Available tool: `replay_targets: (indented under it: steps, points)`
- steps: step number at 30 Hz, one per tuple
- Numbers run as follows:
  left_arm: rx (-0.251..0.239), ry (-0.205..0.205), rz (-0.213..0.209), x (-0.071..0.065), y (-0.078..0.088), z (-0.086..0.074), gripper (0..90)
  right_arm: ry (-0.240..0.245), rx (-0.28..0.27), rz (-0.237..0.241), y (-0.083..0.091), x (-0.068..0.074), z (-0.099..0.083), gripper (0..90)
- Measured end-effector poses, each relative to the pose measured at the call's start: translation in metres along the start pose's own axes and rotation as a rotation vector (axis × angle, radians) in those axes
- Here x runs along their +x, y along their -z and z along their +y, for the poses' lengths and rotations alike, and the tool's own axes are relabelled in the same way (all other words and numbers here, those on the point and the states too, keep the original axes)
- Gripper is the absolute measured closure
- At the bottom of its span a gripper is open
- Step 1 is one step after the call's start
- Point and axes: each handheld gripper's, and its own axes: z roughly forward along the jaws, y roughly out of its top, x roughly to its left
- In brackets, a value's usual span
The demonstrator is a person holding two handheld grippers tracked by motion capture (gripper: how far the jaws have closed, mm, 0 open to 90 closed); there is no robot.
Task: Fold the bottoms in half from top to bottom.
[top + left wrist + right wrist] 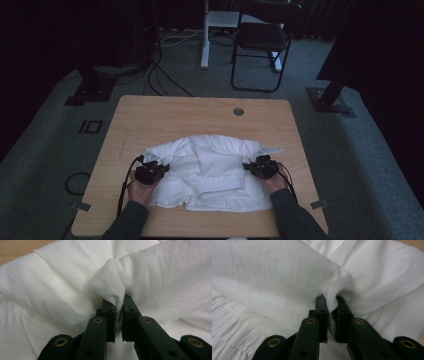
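- The white garment (207, 172) lies crumpled in the lower middle of the high view, on the wooden table (150, 120), nearer the person's edge.
- In the left gripper (119, 315) view the jaws are pinched tight on a fold of the cloth, low centre.
- The right gripper (331, 315) does likewise, with fabric bunched between its jaws.
- In the high view each gripper sits at one side of the garment, left (151, 171), right (261, 166).
- My read: both grips are made; the folding or spreading itself is left, since the cloth is far from neat.
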Motion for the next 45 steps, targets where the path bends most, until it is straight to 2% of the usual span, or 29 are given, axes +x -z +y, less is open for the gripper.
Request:
replay_targets:
  steps: [4, 5, 7, 10, 13, 16, 18, 20, 21, 23, 24, 26, 27, 28, 29, 31, 32, 33, 35, 37, 39, 40, 41, 42, 43, 45]
  points:
    - [0.005, -0.006, 0.029, 0.006, -0.007, 0.009, 84.0, -0.001, 0.006, -0.01, -0.01, -0.006, 0.012, 83.4]
    - [0.011, -0.004, 0.054, 0.012, -0.014, 0.018, 84.0, 0.003, 0.014, -0.024, -0.017, -0.01, 0.021, 83.4]
    - [0.011, -0.002, 0.071, 0.016, -0.02, 0.024, 83.9, 0.0, 0.018, -0.035, -0.022, -0.012, 0.028, 83.4]
    - [0.007, 0.01, 0.087, 0.022, -0.026, 0.03, 84.0, -0.001, 0.016, -0.043, -0.028, -0.015, 0.034, 83.4]
    - [-0.002, 0.053, 0.115, 0.028, -0.035, 0.04, 83.9, -0.019, 0.002, -0.061, -0.038, -0.021, 0.043, 83.4]
    - [-0.003, 0.066, 0.122, 0.029, -0.038, 0.042, 84.0, -0.031, -0.006, -0.068, -0.04, -0.022, 0.045, 83.4]
    - [0.003, 0.076, 0.118, 0.03, -0.038, 0.045, 84.0, -0.039, -0.003, -0.069, -0.042, -0.022, 0.047, 83.6]
    - [-0.014, 0.09, 0.102, 0.033, -0.035, 0.049, 84.2, -0.038, 0.004, -0.062, -0.038, -0.023, 0.052, 84.2]
    - [-0.073, 0.104, 0.081, 0.036, -0.024, 0.059, 84.4, -0.049, -0.021, -0.059, -0.032, -0.025, 0.056, 84.4]
    - [-0.132, 0.116, 0.061, 0.038, -0.01, 0.07, 84.7, -0.053, -0.068, -0.058, -0.021, -0.026, 0.063, 84.5]
    - [-0.179, 0.133, 0.04, 0.04, 0.0, 0.08, 84.7, -0.05, -0.089, -0.062, -0.016, -0.027, 0.067, 84.5]
    - [-0.243, 0.159, 0.003, 0.044, 0.017, 0.095, 84.9, -0.04, -0.145, -0.076, -0.001, -0.028, 0.078, 84.7]
    - [-0.274, 0.173, -0.018, 0.045, 0.024, 0.102, 85.1, -0.029, -0.184, -0.098, 0.009, -0.028, 0.084, 84.8]
    - [-0.274, 0.173, -0.018, 0.045, 0.024, 0.102, 85.4, -0.022, -0.217, -0.118, 0.017, -0.028, 0.089, 84.9]
    - [-0.323, 0.182, -0.045, 0.047, 0.037, 0.111, 85.5, -0.02, -0.253, -0.127, 0.025, -0.029, 0.093, 85.0]
    - [-0.361, 0.175, -0.071, 0.046, 0.049, 0.117, 85.7, -0.016, -0.321, -0.143, 0.04, -0.029, 0.1, 85.0]
    - [-0.379, 0.158, -0.074, 0.043, 0.056, 0.118, 85.7, -0.016, -0.346, -0.145, 0.046, -0.028, 0.103, 85.1]
    - [-0.388, 0.15, -0.075, 0.041, 0.059, 0.118, 85.7, -0.009, -0.383, -0.143, 0.055, -0.026, 0.105, 85.0]
    - [-0.401, 0.133, -0.082, 0.037, 0.067, 0.115, 85.6, 0.015, -0.399, -0.141, 0.065, -0.021, 0.106, 85.0]
    - [-0.395, 0.116, -0.082, 0.035, 0.07, 0.107, 85.5, 0.038, -0.391, -0.133, 0.071, -0.016, 0.103, 84.8]
    - [-0.382, 0.12, -0.089, 0.033, 0.071, 0.095, 85.3, 0.052, -0.374, -0.111, 0.073, -0.011, 0.094, 84.6]
    - [-0.382, 0.12, -0.089, 0.033, 0.071, 0.095, 85.1, 0.052, -0.374, -0.111, 0.073, -0.011, 0.094, 84.6]
    - [-0.367, 0.118, -0.094, 0.032, 0.071, 0.084, 84.5, 0.064, -0.346, -0.079, 0.071, -0.004, 0.077, 84.0]
    - [-0.345, 0.124, -0.102, 0.03, 0.069, 0.068, 84.2, 0.064, -0.337, -0.068, 0.07, -0.002, 0.071, 83.7]
    - [-0.326, 0.132, -0.111, 0.029, 0.066, 0.06, 83.4, 0.065, -0.316, -0.056, 0.067, 0.001, 0.061, 83.4]
    - [-0.279, 0.137, -0.108, 0.026, 0.059, 0.042, 76.9, 0.055, -0.274, -0.036, 0.06, 0.006, 0.042, 81.3]
